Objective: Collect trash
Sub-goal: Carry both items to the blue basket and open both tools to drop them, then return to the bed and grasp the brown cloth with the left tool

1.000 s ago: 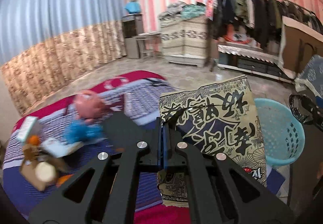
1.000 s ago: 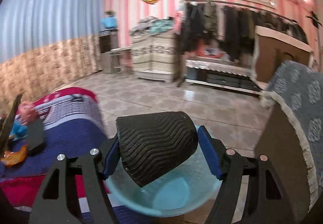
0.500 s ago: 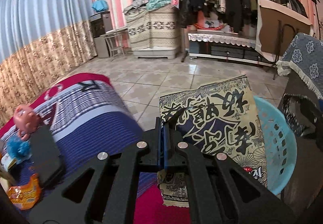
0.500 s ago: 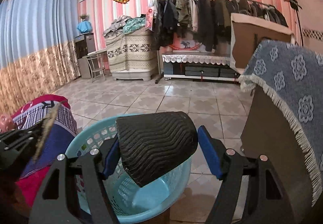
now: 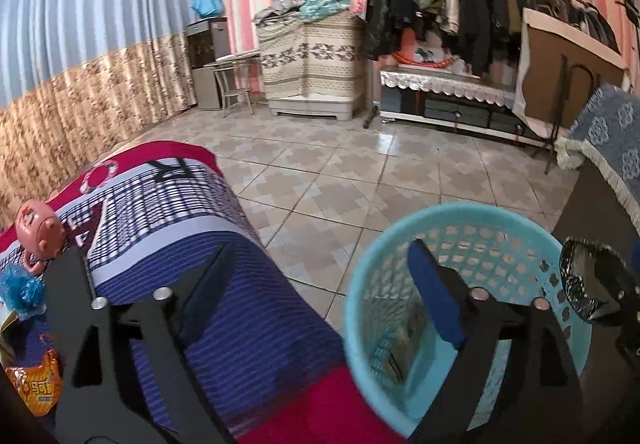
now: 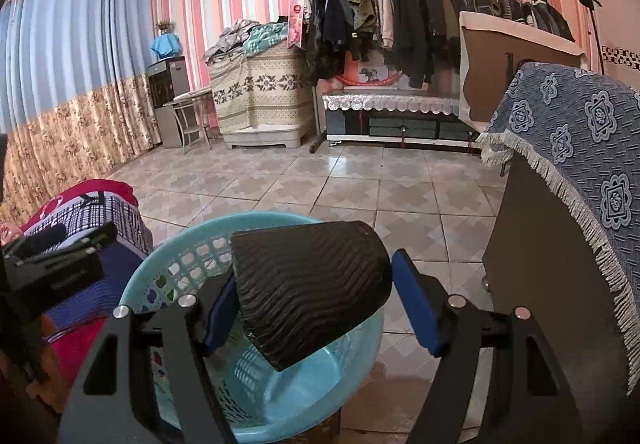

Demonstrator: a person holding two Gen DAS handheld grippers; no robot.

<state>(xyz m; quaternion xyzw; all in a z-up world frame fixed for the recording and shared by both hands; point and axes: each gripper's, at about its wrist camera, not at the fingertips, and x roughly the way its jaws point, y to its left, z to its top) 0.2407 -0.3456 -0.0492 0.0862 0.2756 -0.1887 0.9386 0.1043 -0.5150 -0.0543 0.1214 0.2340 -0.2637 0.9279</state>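
Turquoise plastic makes up the one basket point(image 5: 460, 216) in the left wrist view, standing on the tiled floor point(image 5: 360, 172) just beside the bed's striped blanket point(image 5: 224, 284). The left gripper point(image 5: 320, 292) points downward, its right finger over the basket's near rim and its left finger over the blanket. Its jaws are opening and stand wide, with nothing between them. One printed packet point(image 5: 404, 344) lies inside the basket, seen through the mesh wall. On the blanket at the left edge sit one pink pig toy point(image 5: 40, 228), one blue crumpled scrap point(image 5: 20, 290) and one orange snack wrapper point(image 5: 38, 384). One black ribbed cup point(image 5: 592, 288) shows at the far right, just past the basket's rim.

From the right wrist view, the right gripper point(image 6: 312, 304) also tilts downward above the same basket point(image 6: 160, 264), one in count. The cup point(image 6: 308, 284) sits crosswise between its two blue pads, mouth towards the right pad point(image 6: 416, 308); the left pad presses its side, and the right pad's contact is hard to make out. The cup hangs over the basket's opening. The left gripper point(image 6: 60, 256) appears at the left edge, over the blanket point(image 6: 92, 212). One fringed blue cloth point(image 6: 580, 148) drapes a dark cabinet on the right.
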